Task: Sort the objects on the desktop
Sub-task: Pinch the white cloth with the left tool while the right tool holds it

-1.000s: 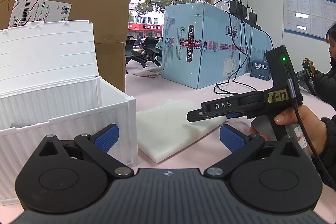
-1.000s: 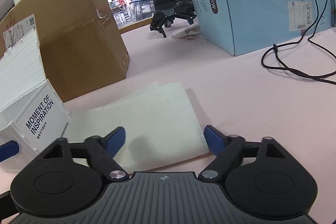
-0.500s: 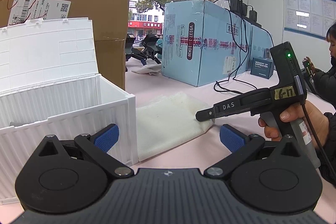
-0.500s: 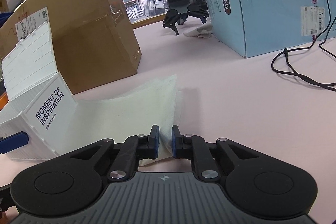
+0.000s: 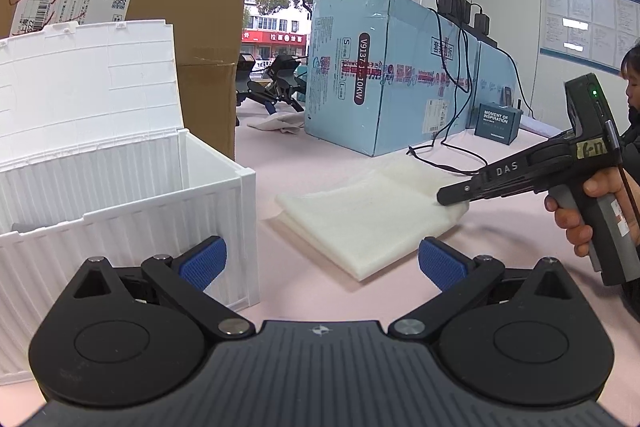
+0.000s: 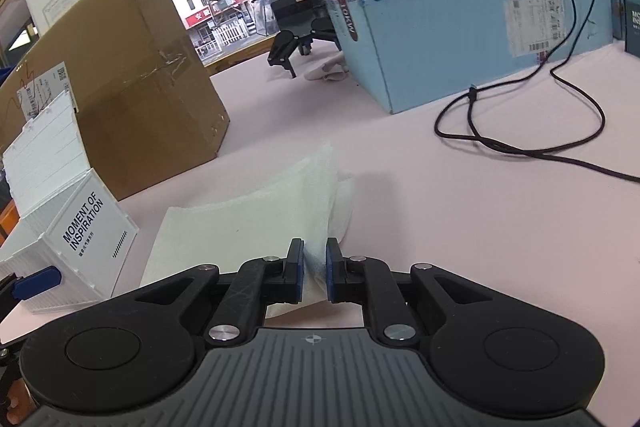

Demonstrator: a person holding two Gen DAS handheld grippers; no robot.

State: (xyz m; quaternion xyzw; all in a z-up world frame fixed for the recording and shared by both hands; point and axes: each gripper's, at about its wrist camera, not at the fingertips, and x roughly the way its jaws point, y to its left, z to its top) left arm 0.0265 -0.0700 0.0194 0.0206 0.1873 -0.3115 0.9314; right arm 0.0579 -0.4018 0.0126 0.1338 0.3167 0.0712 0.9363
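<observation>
A folded white cloth lies on the pink tabletop, to the right of an open white container-style box whose lid stands up. My right gripper is shut on the near corner of the white cloth, lifting that edge slightly. In the left wrist view my right gripper reaches in from the right, held by a hand, pinching the cloth's right corner. My left gripper hovers open in front of the box and cloth, nothing between its blue pads. The white box reads "MOMENT OF INSPIRATION" on its side.
A brown cardboard box stands behind the white box, a large blue carton at the back with black cables trailing onto the table. Black grippers and a rag lie between them. A small dark box and a person sit far right.
My right gripper closed on the cloth's corner and has drawn it back to the right, lifting the edge. The left gripper stayed open and nearly still.
</observation>
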